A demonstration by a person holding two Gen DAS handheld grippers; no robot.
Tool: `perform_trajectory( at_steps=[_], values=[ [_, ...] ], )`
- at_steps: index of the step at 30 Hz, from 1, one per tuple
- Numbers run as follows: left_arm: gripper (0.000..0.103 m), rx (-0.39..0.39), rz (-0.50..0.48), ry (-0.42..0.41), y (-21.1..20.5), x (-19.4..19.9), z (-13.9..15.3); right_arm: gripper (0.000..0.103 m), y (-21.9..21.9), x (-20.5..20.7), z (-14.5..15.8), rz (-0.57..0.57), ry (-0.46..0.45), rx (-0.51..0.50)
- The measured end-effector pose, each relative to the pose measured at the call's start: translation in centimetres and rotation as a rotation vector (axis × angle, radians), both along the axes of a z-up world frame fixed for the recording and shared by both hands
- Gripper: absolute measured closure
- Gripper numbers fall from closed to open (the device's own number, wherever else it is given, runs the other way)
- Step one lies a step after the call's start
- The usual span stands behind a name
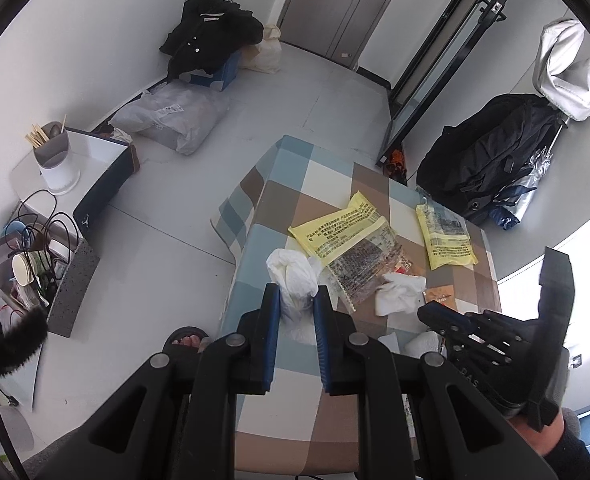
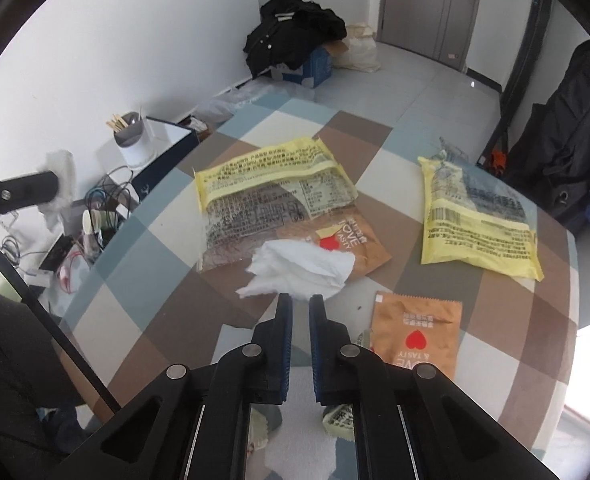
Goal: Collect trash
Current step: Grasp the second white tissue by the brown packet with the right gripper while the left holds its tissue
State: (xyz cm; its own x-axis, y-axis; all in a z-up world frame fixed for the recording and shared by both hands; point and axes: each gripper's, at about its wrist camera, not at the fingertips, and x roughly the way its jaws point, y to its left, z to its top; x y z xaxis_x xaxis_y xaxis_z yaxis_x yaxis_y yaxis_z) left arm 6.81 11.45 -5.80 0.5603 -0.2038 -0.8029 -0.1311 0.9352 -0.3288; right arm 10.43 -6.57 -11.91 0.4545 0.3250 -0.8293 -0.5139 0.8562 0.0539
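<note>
My left gripper point(image 1: 297, 294) is shut on a crumpled white tissue point(image 1: 291, 276) and holds it above the near left edge of the checked table point(image 1: 291, 184); it shows at the left of the right wrist view point(image 2: 61, 192). My right gripper point(image 2: 300, 300) is nearly closed, its tips at the near edge of another white tissue point(image 2: 299, 268) lying on the table; whether it grips the tissue I cannot tell. It appears in the left wrist view point(image 1: 427, 312). Two yellow wrappers point(image 2: 271, 172) point(image 2: 475, 224) and two orange sachets point(image 2: 415, 336) point(image 2: 359, 248) lie on the table.
A low white stand with a chopstick holder point(image 1: 57, 160) and tangled cables point(image 1: 39, 232) is left of the table. A plastic bag point(image 1: 171, 114) and black clothes on a blue box point(image 1: 211, 40) lie by the wall. A black backpack point(image 1: 491, 160) sits at the right.
</note>
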Motion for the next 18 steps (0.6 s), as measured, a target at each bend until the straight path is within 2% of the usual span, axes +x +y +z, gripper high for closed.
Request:
perform_trajectory(
  at_steps=[6,10,12,14,16,18],
  values=[
    [0.090,0.044,-0.012,-0.020,-1.2,-0.2,0.2,0.098,-1.0,-1.5,1.2,0.001,-0.031,0.026],
    [0.090,0.018,0.000,0.001,-1.4,-0.3,-0.3,0.097,-1.6,-2.2,1.6,0.033,-0.032,0.066],
    [0.090,0.024,0.003,0.003,-1.5,-0.4,-0.3,0.094,-1.4,-2.3,1.7,0.048,-0.035,0.070],
    [0.090,0.031,0.005,-0.005,-1.7,-0.4,-0.1,0.085,-1.0,-2.2,1.8,0.061,-0.049,0.062],
    [0.090,0.032,0.012,-0.010,-1.6,-0.5,0.0,0.056,-0.4,-2.0,1.8,0.074,-0.077,0.043],
    [0.090,0.025,0.018,-0.005,-1.4,-0.4,-0.1,0.046,0.4,-1.8,1.7,0.114,-0.118,0.019]
  ],
)
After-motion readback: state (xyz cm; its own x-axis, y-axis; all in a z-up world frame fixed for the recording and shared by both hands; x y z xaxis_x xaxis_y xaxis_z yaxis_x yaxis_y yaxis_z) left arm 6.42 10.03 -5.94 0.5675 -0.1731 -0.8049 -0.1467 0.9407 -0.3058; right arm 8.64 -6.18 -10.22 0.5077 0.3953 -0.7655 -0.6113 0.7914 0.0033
